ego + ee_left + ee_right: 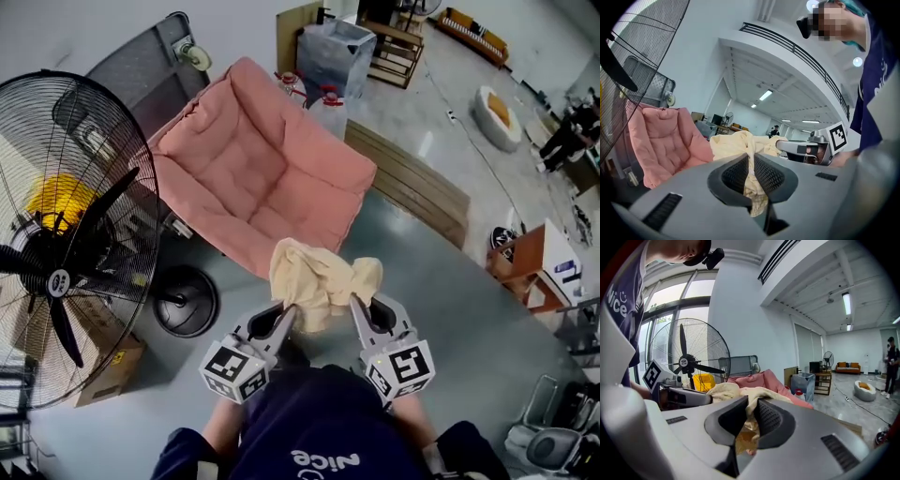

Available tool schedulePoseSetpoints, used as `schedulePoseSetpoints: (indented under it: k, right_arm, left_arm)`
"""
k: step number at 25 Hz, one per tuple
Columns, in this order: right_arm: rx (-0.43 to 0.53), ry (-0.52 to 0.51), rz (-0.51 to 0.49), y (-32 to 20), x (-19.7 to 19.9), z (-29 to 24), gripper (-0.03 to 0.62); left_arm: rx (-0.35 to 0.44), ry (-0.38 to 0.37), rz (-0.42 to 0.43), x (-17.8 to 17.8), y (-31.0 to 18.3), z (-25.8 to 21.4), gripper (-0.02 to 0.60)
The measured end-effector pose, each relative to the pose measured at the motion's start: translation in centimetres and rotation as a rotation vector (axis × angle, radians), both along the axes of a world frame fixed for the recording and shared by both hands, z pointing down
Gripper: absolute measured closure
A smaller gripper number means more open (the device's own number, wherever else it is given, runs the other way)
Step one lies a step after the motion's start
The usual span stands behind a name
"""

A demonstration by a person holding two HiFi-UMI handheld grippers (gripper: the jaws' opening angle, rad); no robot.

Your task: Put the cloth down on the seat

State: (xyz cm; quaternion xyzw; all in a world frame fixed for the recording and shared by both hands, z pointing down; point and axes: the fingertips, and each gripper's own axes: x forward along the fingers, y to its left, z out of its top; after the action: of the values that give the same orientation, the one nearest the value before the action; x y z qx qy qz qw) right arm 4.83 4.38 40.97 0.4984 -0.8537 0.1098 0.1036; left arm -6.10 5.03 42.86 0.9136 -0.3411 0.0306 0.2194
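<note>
A pale yellow cloth (319, 279) hangs bunched between my two grippers, in the air just in front of the pink cushioned seat (258, 173). My left gripper (286, 314) is shut on the cloth's left part; in the left gripper view the cloth (750, 176) is pinched between the ribbed pads. My right gripper (356, 305) is shut on the right part, and the cloth (749, 412) is squeezed between its jaws too. In the left gripper view the seat (661, 140) lies to the left; in the right gripper view the seat (761, 379) shows past the cloth.
A large black floor fan (61, 239) stands close at the left, its round base (186, 300) near the seat's front. A grey metal cart (141, 56) is behind the seat. Water jugs (326, 108) and a low wooden platform (412, 183) sit to the right.
</note>
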Motion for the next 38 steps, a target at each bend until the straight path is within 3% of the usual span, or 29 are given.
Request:
schedulePoseSetpoints:
  k: [9,21,32,38]
  right_arm:
    - [0.009,-0.022,0.073,-4.0,-3.2,-0.7,0.528]
    - [-0.006,0.020,0.047,-5.9,-4.5,-1.1,0.528]
    - [-0.048,0.030,-0.073,-11.7,-4.7,-0.1,0.528]
    - [-0.012,0.013,-0.134,-16.1,-4.3,-1.0,0.528]
  left_arm:
    - [0.023,-0.007,0.086,-3.0,-5.2,-0.9,0.532]
    - [0.042,-0.016,0.082,-4.0,-7.4,-1.9,0.532]
    - [0.017,-0.046,-0.030,-4.1,-11.6,-1.2,0.532]
    - [0.021,-0.021,-0.110,-3.9,-15.1,-1.9,0.532]
